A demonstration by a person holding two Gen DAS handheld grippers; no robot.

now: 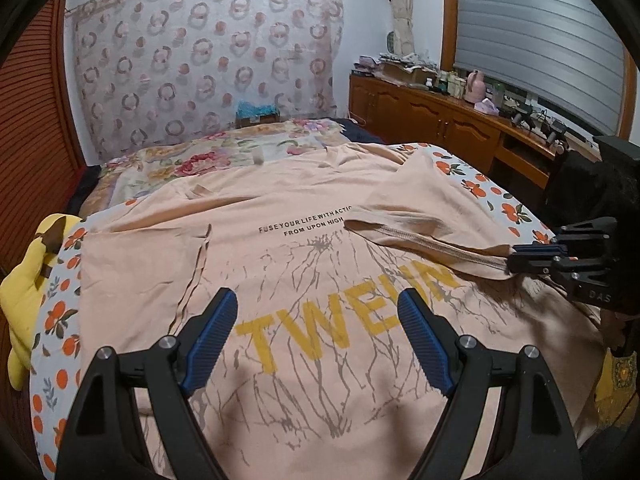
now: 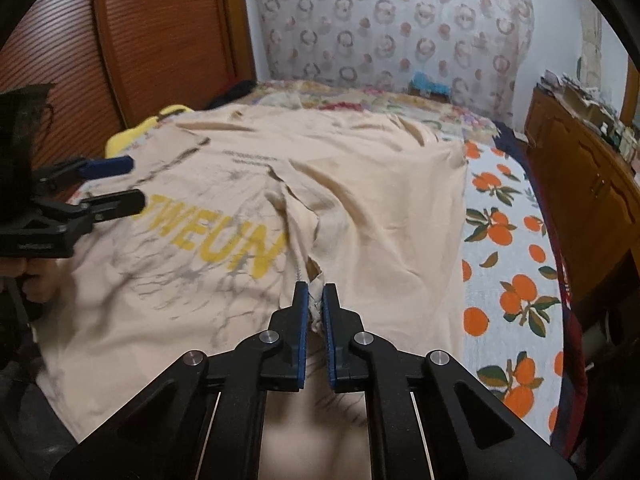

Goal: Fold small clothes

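A beige T-shirt [image 1: 312,240] with yellow letters and grey crack print lies spread on the bed; it also shows in the right wrist view [image 2: 360,200]. My left gripper [image 1: 316,308] is open and empty, hovering above the shirt's print; it appears at the left of the right wrist view [image 2: 136,184]. My right gripper [image 2: 315,292] is shut on the shirt's right sleeve edge, folded over onto the chest; it shows at the right of the left wrist view [image 1: 514,258]. The folded sleeve [image 1: 420,216] covers part of the lettering.
The bed has an orange-print sheet [image 2: 504,240] and a floral quilt [image 1: 208,160] at the far end. A yellow plush toy [image 1: 28,280] lies at the bed's left edge. A wooden cabinet [image 1: 440,120] with clutter stands on the right, a wooden slatted panel [image 1: 32,140] on the left.
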